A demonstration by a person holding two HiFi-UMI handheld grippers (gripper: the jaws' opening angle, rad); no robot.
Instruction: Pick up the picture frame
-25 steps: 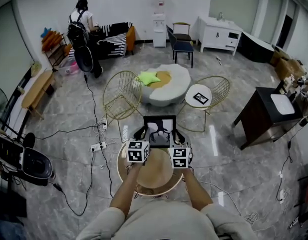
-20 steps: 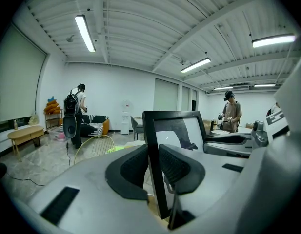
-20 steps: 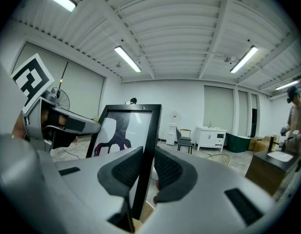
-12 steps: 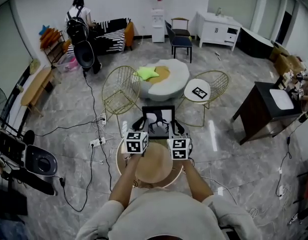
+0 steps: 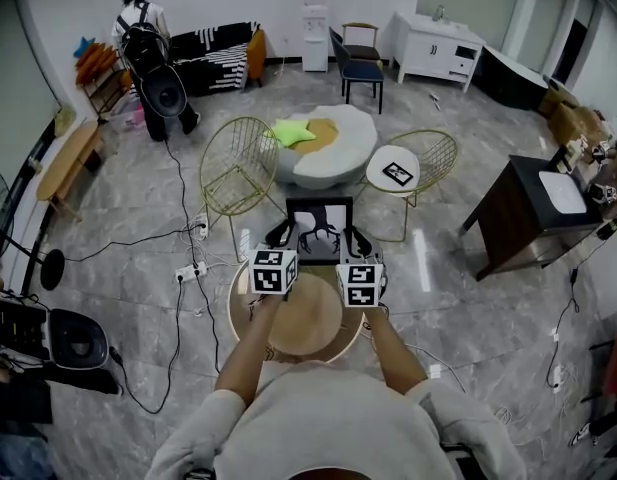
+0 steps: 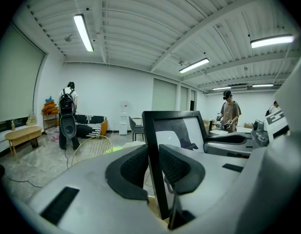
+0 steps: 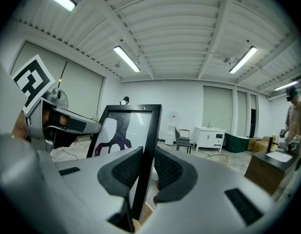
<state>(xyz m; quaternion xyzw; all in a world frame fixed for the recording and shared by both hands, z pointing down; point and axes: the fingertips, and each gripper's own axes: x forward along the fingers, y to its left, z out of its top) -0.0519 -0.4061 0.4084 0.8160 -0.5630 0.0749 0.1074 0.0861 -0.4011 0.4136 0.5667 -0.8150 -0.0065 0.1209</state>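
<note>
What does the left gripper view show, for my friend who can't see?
The left gripper has its two jaws shut on the side edge of an upright black frame. Far behind, at the left of a big white room, stands a person.

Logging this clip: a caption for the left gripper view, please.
Left gripper with its jaws closed on the left edge of the black picture frame.

Bright ceiling tube lights (image 6: pixel 85 32); fisheye distortion, dark corners.
</note>
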